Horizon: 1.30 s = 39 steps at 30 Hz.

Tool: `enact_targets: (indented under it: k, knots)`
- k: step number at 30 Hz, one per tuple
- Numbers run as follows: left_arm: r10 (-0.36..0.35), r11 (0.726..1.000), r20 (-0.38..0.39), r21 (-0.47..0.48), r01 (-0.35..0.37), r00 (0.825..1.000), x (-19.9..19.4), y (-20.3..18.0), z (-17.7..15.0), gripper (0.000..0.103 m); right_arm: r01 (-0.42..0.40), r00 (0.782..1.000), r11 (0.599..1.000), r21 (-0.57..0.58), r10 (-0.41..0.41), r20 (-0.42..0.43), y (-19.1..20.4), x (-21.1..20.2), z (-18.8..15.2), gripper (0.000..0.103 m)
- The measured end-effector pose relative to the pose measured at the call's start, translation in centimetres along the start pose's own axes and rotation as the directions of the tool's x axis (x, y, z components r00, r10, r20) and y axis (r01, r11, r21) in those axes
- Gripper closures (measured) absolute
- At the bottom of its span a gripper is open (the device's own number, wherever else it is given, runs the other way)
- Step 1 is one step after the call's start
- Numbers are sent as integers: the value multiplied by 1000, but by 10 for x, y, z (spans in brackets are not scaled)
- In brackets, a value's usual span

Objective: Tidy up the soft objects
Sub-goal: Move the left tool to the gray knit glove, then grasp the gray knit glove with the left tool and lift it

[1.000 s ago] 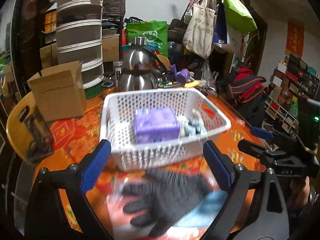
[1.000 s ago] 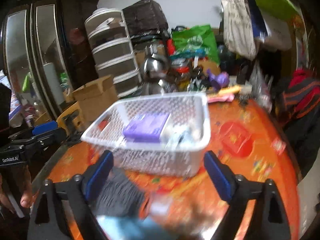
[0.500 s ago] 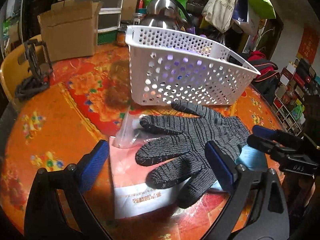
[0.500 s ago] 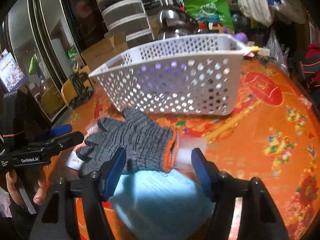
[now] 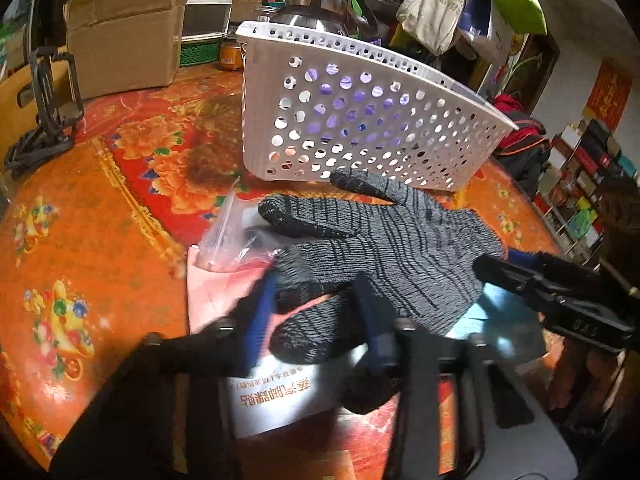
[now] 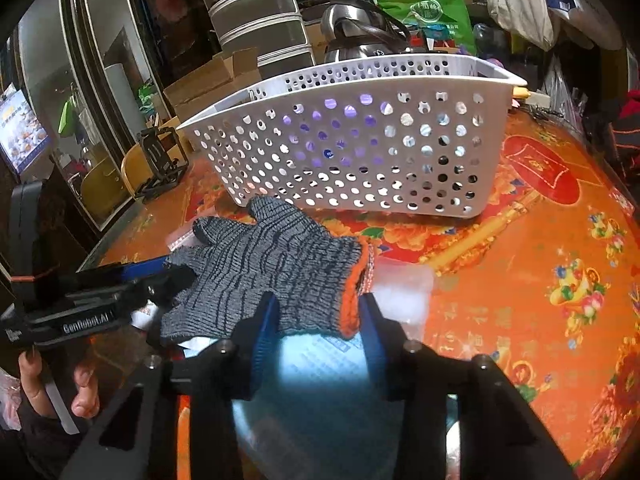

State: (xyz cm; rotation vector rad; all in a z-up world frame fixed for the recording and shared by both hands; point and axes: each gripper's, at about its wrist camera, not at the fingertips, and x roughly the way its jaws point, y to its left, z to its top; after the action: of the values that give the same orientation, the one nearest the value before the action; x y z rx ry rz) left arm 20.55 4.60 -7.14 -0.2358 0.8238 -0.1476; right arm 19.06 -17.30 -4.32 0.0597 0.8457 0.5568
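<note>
A grey knitted glove [image 5: 384,248] with an orange cuff [image 6: 352,300] lies on plastic packets in front of a white perforated basket [image 5: 360,120]. My left gripper [image 5: 316,320] has its blue pads closed in around two glove fingers. My right gripper [image 6: 316,320] has its pads closed in on the glove's cuff end. The basket [image 6: 360,152] holds a purple item, seen through its holes. Each gripper shows in the other's view.
A pink-and-white packet [image 5: 260,396] and a light blue packet [image 6: 320,380] lie under the glove. The orange floral tablecloth [image 6: 540,300] covers the round table. A cardboard box [image 5: 120,36], a steel kettle [image 6: 352,36] and a black stand [image 5: 48,108] stand behind.
Both grippers have dropped down to the glove and narrowed their jaws, the left onto its fingers, the right onto its cuff.
</note>
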Motion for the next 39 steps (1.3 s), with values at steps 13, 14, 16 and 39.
enact_targets:
  k: [13, 14, 16, 39]
  knots:
    - [17, 1000, 74, -26, -15, 997, -16, 8, 0, 91, 41, 998, 998, -37, -40, 45, 10, -6, -5, 84]
    - [21, 1000, 86, -18, -20, 996, -18, 7, 0, 92, 47, 998, 998, -43, -45, 50, 11, -7, -5, 84]
    - [27, 1000, 91, -4, -27, 995, -19, 5, -1, 92, 62, 996, 996, -57, -59, 66, 14, -10, -5, 85]
    - [-19, 999, 230, 38, 11, 973, -60, -10, -2, 92, 75, 970, 994, -84, -53, 237, 22, -45, -11, 85]
